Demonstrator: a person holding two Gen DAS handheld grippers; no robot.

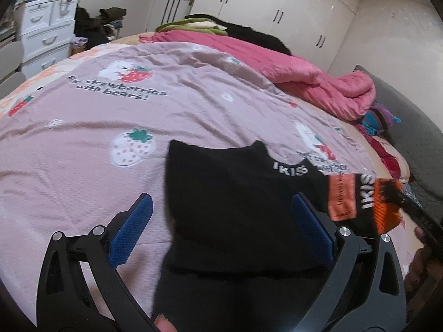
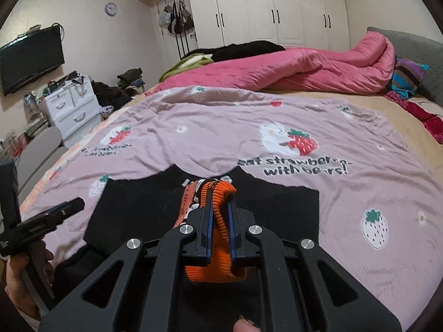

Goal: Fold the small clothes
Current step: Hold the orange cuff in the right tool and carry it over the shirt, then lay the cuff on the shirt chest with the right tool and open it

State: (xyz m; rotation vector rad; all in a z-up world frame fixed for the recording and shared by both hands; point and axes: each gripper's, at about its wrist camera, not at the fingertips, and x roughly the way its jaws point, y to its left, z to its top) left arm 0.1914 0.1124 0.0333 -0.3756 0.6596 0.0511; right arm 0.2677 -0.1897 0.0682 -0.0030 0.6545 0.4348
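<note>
**A:** Which step are you on?

**B:** You're partway through a fold, by the look of it. Your right gripper (image 2: 220,218) is clamped tight on the orange ribbed hem (image 2: 218,193) of the black garment (image 2: 138,207), which lies spread on the strawberry-print bedspread (image 2: 304,138) at the near side of the bed. The hem bunches up between the blue pads, and more orange knit hangs below them.

**A:** And your left gripper?

**B:** Your left gripper (image 1: 221,229) stands wide open and holds nothing. In its own view the black cloth fills the gap between the two blue pads, but neither pad presses on it; whether the right-hand pad brushes the fabric, you can't tell from here. The garment's orange and black patterned part with white lettering (image 1: 365,196) sits just beyond that pad, towards your right.

**A:** So what does the next move ask for?

**B:** My judgement: you need a second hold. Bring the open gripper down onto a black edge beside the pinched hem and close it there, so both hands can carry the cloth over in one even line. With only one corner held, the knit will likely sag and drag crooked across the bedspread. Keep well clear of the pink quilt (image 2: 304,69) heaped at the far side.
</note>
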